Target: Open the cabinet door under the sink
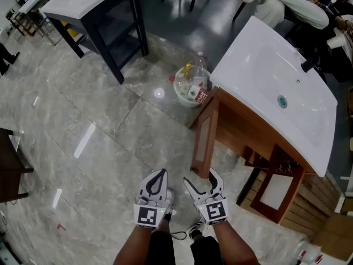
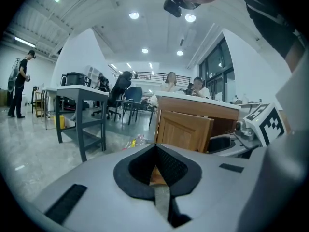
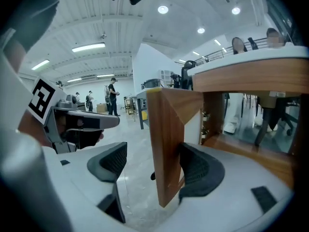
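A wooden cabinet (image 1: 242,131) carries the white sink top (image 1: 276,87). Its left door (image 1: 205,137) stands swung out toward me. My right gripper (image 1: 199,176) is open at the door's free edge. In the right gripper view the door (image 3: 166,144) stands between the jaws of the right gripper (image 3: 152,161). The right pad (image 3: 195,170) touches it and the left pad (image 3: 111,161) is apart. My left gripper (image 1: 161,173) hovers shut just left of the door, holding nothing. In the left gripper view, the left gripper (image 2: 155,147) faces the door (image 2: 183,132).
A white bucket (image 1: 190,90) of bottles sits on the floor by the cabinet's far corner. A second cabinet door (image 1: 278,191) hangs open at the right. A dark-framed table (image 1: 94,7) stands at the back left. A seated person (image 1: 292,4) is behind the sink.
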`<state>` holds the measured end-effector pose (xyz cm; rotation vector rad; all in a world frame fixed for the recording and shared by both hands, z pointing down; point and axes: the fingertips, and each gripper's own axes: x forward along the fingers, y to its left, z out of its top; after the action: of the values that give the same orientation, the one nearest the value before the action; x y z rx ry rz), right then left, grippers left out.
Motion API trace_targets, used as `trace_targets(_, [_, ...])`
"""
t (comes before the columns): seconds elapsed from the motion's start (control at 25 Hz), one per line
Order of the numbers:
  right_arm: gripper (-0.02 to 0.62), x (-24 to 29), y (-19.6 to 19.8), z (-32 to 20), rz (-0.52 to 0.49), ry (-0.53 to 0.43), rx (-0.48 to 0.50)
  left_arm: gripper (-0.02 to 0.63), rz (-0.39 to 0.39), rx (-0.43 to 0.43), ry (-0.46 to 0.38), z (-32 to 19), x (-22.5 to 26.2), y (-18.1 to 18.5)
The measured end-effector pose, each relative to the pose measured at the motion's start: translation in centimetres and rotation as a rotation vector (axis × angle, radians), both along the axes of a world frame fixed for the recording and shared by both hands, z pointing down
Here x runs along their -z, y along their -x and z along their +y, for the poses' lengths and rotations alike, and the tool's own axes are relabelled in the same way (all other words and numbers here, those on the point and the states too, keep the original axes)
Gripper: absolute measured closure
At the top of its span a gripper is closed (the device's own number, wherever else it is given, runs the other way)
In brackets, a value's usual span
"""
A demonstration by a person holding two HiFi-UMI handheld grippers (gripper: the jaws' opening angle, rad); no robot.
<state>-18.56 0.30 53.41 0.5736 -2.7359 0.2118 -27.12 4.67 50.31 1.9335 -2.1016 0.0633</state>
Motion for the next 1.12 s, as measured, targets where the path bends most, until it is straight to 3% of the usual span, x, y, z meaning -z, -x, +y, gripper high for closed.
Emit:
trace_targets(0.32, [0.245,1.3,6.0,1.5,-0.062,-0.118,0.130,0.595,-0.001,0.039,0.018,0.9,-0.1,2.3])
trace_targets(0.68, [0.245,1.8,7.0,2.2,-0.045,-0.155,0.165,0.595,-0.002,0.060,0.011,1.7,0.0,3.8])
trace_targets(0.76, [0.245,2.8,6.2,2.0,-0.085,-0.137,0.115,0.595,0.014,0.068,0.016,1.9,0.5,3.7])
trace_targets(0.88, [0.247,5.3,4.2,0.4,-0.166,-0.076,-0.039,0.595,-0.010,0.036,0.024,1.4,2.1,4.1])
trace_targets(1.0, [0.249,8.1,1.6,-1.1,-0.171,-0.074,-0.134,0.595,-0.028,-0.012,-0.023,0.1,4.9,3.5])
trace_targets(1.12, [0.270,11.0,-1.5,-2.1,-0.150,-0.104,-0.196,0.595,-0.108,-0.075,-0.061,-0.9,9.0,1.6])
